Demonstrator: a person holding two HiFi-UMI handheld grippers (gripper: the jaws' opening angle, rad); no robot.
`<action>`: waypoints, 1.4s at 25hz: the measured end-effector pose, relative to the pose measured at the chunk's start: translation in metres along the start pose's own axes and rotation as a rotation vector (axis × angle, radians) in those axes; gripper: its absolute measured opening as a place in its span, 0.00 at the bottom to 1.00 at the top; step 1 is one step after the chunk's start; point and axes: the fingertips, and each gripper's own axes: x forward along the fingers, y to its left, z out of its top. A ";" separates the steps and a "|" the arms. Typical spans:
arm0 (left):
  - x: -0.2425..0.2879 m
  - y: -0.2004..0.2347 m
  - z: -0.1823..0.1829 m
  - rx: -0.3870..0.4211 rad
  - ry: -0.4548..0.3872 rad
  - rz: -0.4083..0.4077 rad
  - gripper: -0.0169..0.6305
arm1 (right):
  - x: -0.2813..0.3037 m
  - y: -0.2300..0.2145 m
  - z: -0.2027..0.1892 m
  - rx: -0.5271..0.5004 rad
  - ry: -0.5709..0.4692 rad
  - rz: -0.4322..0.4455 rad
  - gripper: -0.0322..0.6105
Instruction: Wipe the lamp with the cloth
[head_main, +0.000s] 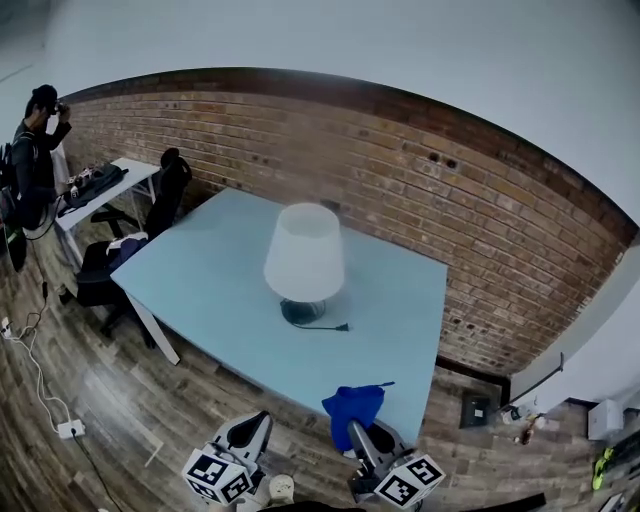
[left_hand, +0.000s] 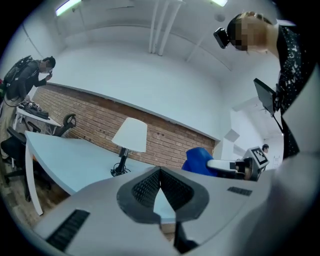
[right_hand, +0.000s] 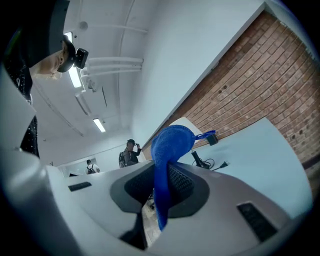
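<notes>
A lamp (head_main: 304, 255) with a white shade and a dark base stands in the middle of the pale blue table (head_main: 220, 290); it also shows in the left gripper view as the lamp (left_hand: 130, 137). My right gripper (head_main: 358, 434) is shut on a blue cloth (head_main: 352, 407) just off the table's near edge; in the right gripper view the blue cloth (right_hand: 167, 155) hangs from between the jaws and hides most of the lamp. My left gripper (head_main: 255, 430) is held low in front of the table, jaws shut with nothing between them.
A brick wall (head_main: 480, 230) runs behind the table. Black office chairs (head_main: 150, 215) and a second desk (head_main: 100, 190) stand at the left, where a person (head_main: 35, 150) is standing. Cables and a power strip (head_main: 68, 430) lie on the wooden floor.
</notes>
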 end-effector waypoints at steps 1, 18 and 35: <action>0.006 0.010 0.003 0.004 -0.001 -0.005 0.04 | 0.012 0.004 -0.002 -0.006 0.003 0.017 0.14; 0.078 0.083 0.018 -0.052 0.009 0.057 0.04 | 0.117 -0.032 0.014 -0.116 0.124 0.181 0.14; 0.174 0.149 0.064 -0.007 -0.010 0.131 0.04 | 0.274 -0.017 0.198 -1.193 -0.133 0.266 0.14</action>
